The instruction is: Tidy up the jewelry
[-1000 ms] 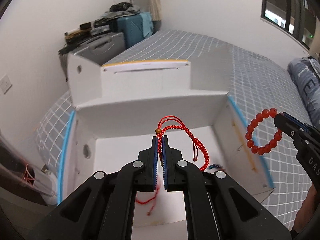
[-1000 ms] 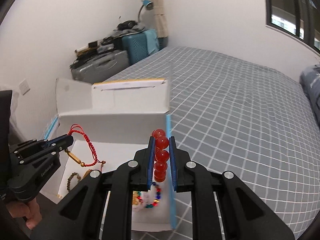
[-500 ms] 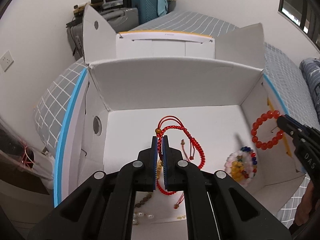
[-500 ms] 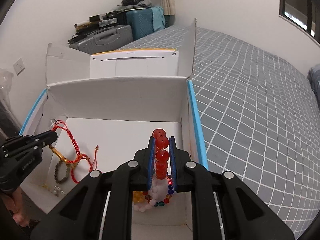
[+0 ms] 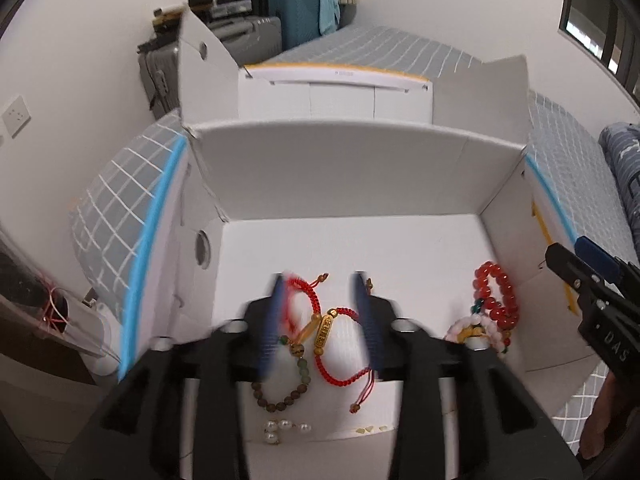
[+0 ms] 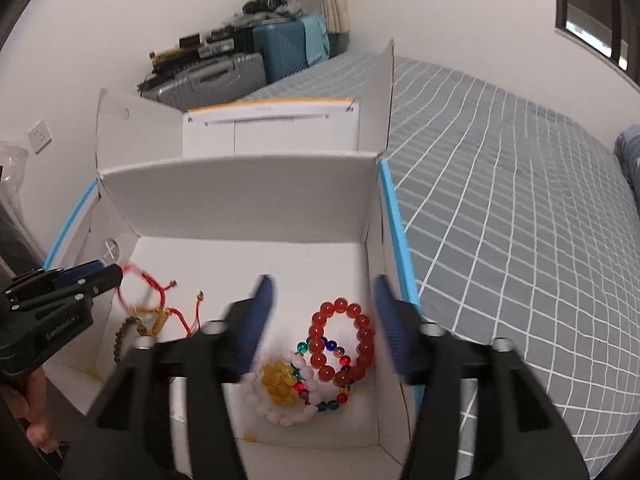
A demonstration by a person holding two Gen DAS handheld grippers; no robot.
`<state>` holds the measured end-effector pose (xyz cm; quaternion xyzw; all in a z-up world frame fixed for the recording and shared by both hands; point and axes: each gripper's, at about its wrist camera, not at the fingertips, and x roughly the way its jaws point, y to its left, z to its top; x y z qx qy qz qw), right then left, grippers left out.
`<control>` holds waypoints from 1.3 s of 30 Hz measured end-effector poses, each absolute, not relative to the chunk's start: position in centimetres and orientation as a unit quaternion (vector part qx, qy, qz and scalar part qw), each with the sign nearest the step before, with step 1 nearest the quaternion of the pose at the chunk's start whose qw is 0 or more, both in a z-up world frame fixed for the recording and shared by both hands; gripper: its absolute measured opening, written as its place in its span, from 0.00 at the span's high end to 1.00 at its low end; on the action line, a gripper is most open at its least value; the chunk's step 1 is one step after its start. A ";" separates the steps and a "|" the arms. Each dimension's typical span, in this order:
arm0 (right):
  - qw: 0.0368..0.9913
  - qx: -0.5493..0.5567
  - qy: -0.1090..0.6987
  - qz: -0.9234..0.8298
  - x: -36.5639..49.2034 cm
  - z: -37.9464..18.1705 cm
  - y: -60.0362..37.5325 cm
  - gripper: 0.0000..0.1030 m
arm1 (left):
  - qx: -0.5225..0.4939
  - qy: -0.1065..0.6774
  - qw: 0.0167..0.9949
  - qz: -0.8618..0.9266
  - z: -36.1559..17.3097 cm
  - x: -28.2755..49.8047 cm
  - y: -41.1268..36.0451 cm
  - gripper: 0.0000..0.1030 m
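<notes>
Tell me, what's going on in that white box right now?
Both grippers, left and right, opening over the white box. Red cord bracelet and red bead bracelet both released, lying inside among other bracelets. Nothing in the way.

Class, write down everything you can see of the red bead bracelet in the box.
The red bead bracelet is a closed ring of round, glossy, translucent red beads, glass or stone by their look. It lies flat on the floor of the white box, near the right wall, below the right gripper, whose jaws are opening and do not touch it. Its lower edge overlaps a multicoloured bead bracelet, beside a pink one and yellow beads.
</notes>
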<state>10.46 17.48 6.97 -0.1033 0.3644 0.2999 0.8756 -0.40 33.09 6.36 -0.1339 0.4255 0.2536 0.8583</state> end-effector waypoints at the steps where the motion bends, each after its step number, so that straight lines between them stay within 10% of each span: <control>1: 0.877 -0.102 0.361 0.301 10.2 7.3 17.3 0.34 | -0.132 0.414 0.863 0.259 7.0 -1.0 32.8 0.33; 8: 0.891 -0.097 0.333 0.294 7.0 9.8 15.0 0.07 | -0.129 0.350 0.887 0.271 10.6 -5.5 31.1 0.08; 39: 0.896 -0.071 0.328 0.292 -1.9 7.3 10.4 0.07 | -0.108 0.334 0.898 0.266 8.2 -14.1 26.3 0.06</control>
